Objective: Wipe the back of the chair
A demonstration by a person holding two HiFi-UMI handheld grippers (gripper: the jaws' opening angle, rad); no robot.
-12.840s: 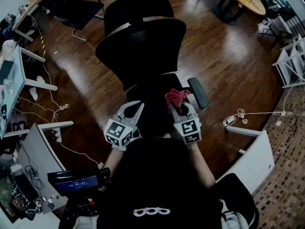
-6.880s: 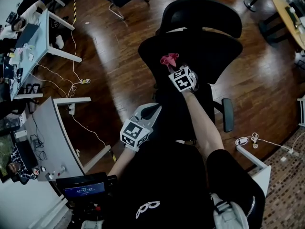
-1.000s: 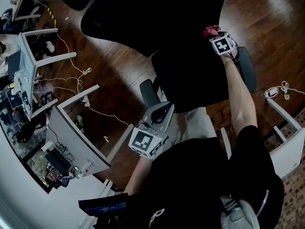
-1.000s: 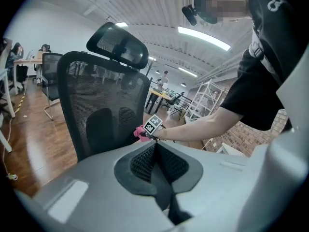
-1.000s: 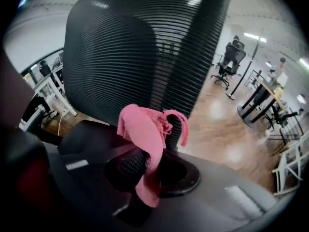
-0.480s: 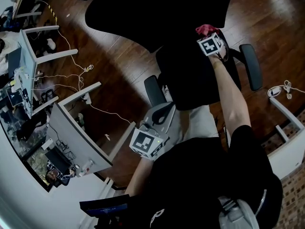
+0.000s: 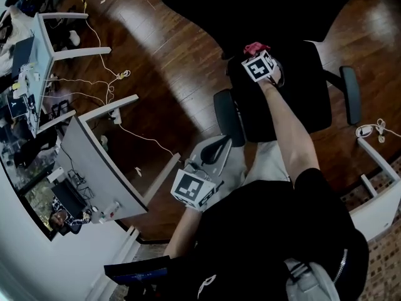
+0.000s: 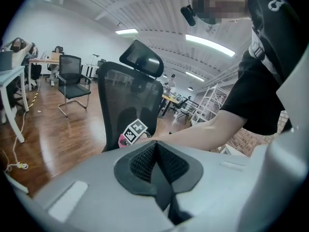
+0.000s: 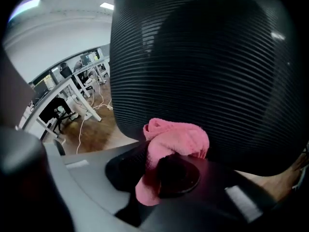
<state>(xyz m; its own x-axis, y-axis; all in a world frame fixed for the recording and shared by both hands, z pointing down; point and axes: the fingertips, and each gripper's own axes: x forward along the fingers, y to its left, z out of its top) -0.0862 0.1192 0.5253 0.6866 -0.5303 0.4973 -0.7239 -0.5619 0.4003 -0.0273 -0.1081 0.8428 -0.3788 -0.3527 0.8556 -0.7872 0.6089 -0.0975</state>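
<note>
The black office chair shows its mesh backrest (image 7: pixel 263 5) at the top of the head view, with its seat (image 7: pixel 294 99) below. My right gripper (image 7: pixel 255 55) is shut on a pink cloth (image 7: pixel 254 46) and holds it against the lower backrest, above the seat. In the right gripper view the pink cloth (image 9: pixel 178 139) bunches between the jaws of the right gripper (image 9: pixel 161 166), touching the ribbed mesh (image 9: pixel 203 66). My left gripper (image 7: pixel 212 157) hangs low near my body, shut and holding nothing. Past the left gripper (image 8: pixel 155 153), the backrest (image 8: pixel 130 95), the headrest (image 8: pixel 141 59) and the cloth (image 8: pixel 121 140) are in sight.
The chair's armrests (image 7: pixel 227 116) (image 7: pixel 352 102) flank the seat. A grey desk (image 7: pixel 94 162) and loose cables (image 7: pixel 119 77) lie on the wooden floor to the left. A white frame (image 7: pixel 376 193) stands at right. Another office chair (image 8: pixel 72 79) stands far back.
My right gripper, still holding the cloth, has slid leftward along the lower backrest. The chair now appears shifted in the head view. The left gripper has barely moved.
</note>
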